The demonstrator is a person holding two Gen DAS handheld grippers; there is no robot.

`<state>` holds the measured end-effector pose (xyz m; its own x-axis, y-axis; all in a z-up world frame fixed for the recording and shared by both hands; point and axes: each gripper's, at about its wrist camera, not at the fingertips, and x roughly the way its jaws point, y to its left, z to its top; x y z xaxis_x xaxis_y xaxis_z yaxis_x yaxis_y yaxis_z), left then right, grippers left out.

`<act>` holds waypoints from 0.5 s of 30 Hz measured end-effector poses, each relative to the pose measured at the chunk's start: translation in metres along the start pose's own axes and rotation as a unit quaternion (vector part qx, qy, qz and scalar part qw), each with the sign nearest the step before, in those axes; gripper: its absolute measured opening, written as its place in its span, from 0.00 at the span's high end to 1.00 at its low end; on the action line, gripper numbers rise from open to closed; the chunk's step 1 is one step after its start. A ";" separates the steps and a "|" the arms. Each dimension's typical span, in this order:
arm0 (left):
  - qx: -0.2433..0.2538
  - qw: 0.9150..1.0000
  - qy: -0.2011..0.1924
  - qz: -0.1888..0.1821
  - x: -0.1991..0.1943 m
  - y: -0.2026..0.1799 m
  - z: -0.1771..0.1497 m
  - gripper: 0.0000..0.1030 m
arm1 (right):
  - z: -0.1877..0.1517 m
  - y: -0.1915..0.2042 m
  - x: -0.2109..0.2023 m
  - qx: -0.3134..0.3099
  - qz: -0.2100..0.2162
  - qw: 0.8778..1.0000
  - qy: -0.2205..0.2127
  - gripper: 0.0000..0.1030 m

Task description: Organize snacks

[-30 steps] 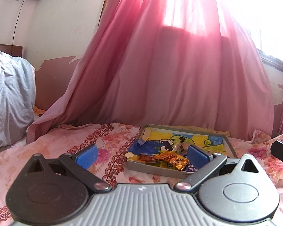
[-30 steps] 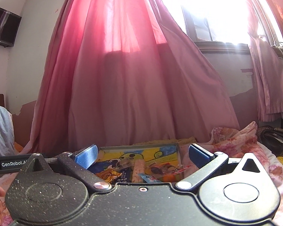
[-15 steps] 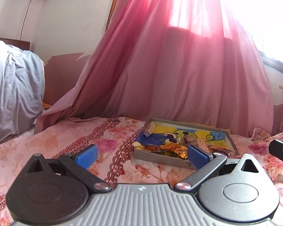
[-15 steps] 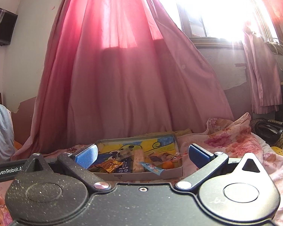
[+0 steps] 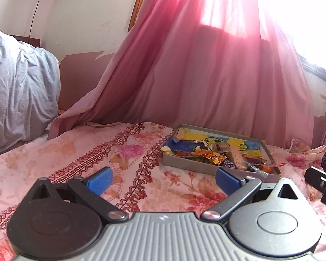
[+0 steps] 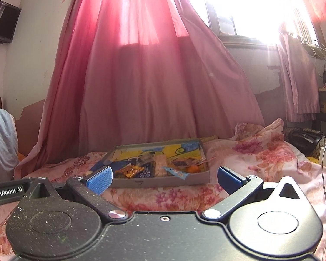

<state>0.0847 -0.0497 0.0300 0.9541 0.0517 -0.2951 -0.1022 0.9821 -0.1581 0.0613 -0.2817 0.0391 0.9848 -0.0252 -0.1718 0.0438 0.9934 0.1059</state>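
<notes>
A shallow grey box (image 5: 185, 164) with a yellow and blue cartoon print inside lies on the floral bedsheet; in the right wrist view the box (image 6: 163, 181) sits straight ahead. It holds several wrapped snacks, among them an orange-gold wrapper (image 5: 208, 155) (image 6: 130, 170), a pale bar (image 5: 235, 157) (image 6: 160, 163) and a light blue packet (image 6: 176, 172). My left gripper (image 5: 163, 179) is open and empty, short of the box and to its left. My right gripper (image 6: 165, 178) is open and empty, just in front of the box's near wall.
A pink curtain (image 5: 206, 76) hangs behind the bed, with a bright window (image 6: 250, 6) above. A grey pillow (image 5: 17, 87) lies at the left. The other gripper's black body (image 5: 321, 183) shows at the right edge. A black bag (image 6: 304, 140) and white charger (image 6: 325, 154) lie right of the bed.
Both grippers have pulled back from the box, so it looks smaller and farther off. Both stay open and empty.
</notes>
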 end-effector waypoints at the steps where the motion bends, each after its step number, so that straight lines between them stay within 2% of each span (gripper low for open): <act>1: -0.002 1.000 0.001 0.000 -0.002 0.002 -0.001 0.00 | -0.001 0.002 -0.002 -0.002 0.000 1.000 0.001 0.01; 15: -0.006 1.000 0.002 -0.004 -0.014 0.025 -0.014 0.00 | -0.012 0.011 -0.022 -0.009 -0.018 1.000 0.009 0.01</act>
<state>0.0650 -0.0280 0.0172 0.9539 0.0431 -0.2971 -0.0976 0.9804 -0.1711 0.0385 -0.2688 0.0325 0.9794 -0.0593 -0.1928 0.0762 0.9937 0.0818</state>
